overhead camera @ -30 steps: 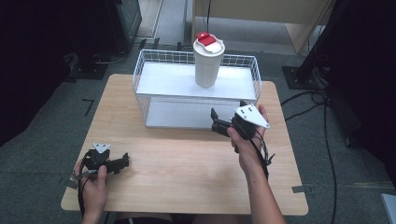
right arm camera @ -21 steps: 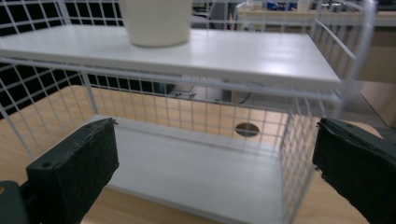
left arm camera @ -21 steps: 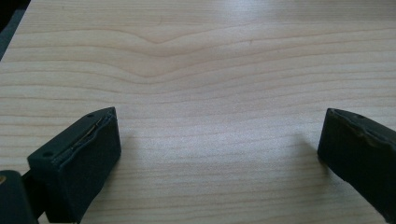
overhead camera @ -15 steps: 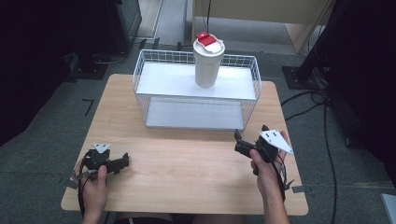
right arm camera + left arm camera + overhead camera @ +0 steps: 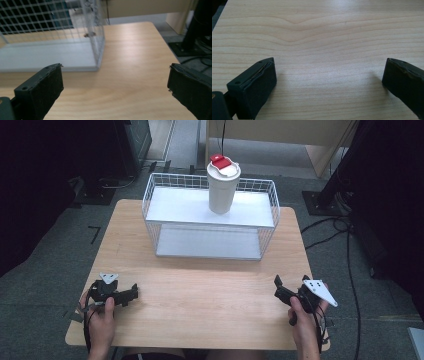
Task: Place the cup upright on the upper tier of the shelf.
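1. White tapered plastic tumbler with a white lid and red flip tab (image 5: 223, 189): upright on the upper shelf of the rack, right of that shelf's middle, toward the far edge of the worktop; well apart from both tongs.
2. White wire-mesh two-tier rack with pale shelf boards (image 5: 159, 217): along the far half of the light wooden worktop (image 5: 210, 290), open toward the near edge; near right corner visible in the right gripper view (image 5: 100, 50).
3. Left tongs (image 5: 131, 294): low over the near left corner of the worktop, spread wide, nothing between the jaws; bare wood grain beyond them in the left gripper view (image 5: 329, 75).
4. Right tongs (image 5: 278, 288): over the near right corner of the worktop, likewise spread wide and empty (image 5: 115, 85), aimed toward the rack's right end.
5. Handling, judged: stiff, smooth wall, likely slippery under the pads; probably light if empty, contents impossible to tell; tall with a narrow base, so prone to tipping under a sideways push.
6. Hold, judged: across the body at mid-height or just above, below the lid rim, jaws level; clear of the red tab, liable to flip or pop loose.
7. Caution, judged: entry from the rack's open top, clear of the wire rim around the shelf.
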The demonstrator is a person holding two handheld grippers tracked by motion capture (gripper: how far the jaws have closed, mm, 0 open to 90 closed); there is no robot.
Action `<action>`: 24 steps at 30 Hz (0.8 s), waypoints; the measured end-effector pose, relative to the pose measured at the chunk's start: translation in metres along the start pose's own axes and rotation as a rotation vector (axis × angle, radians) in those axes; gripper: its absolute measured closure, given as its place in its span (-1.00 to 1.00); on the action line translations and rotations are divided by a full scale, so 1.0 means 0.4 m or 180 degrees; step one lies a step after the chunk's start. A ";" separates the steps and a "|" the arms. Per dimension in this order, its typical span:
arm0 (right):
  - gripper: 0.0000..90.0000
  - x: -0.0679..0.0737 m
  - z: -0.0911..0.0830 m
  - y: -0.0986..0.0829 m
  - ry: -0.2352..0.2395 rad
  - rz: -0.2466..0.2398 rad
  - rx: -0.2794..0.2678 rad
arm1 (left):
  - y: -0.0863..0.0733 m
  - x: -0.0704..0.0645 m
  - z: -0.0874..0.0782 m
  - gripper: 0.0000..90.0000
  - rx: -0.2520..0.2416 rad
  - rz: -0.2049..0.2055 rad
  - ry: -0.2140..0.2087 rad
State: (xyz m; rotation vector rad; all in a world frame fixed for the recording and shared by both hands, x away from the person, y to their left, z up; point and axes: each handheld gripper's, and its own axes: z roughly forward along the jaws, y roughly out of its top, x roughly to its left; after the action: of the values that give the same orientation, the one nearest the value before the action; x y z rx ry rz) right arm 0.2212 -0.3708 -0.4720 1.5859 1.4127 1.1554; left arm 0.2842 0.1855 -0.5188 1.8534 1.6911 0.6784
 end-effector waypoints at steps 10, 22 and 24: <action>-1.00 -0.108 -0.017 -0.074 -0.0357 -0.0110 0.0307 | 0.000 0.000 0.000 -1.00 -0.0001 0.0002 -0.0004; -1.00 -0.149 -0.039 -0.123 -0.0526 -0.0346 0.0740 | 0.000 0.000 0.000 -1.00 0.0000 0.0006 -0.0003; -1.00 -0.147 -0.047 -0.126 -0.0527 -0.0359 0.0757 | 0.000 0.000 0.000 -1.00 0.0000 0.0006 -0.0003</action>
State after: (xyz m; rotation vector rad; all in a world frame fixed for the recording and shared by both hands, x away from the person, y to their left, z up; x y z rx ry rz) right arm 0.1856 -0.4223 -0.5216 1.6968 1.5512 0.7946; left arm 0.2843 0.1855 -0.5187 1.8552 1.6890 0.6781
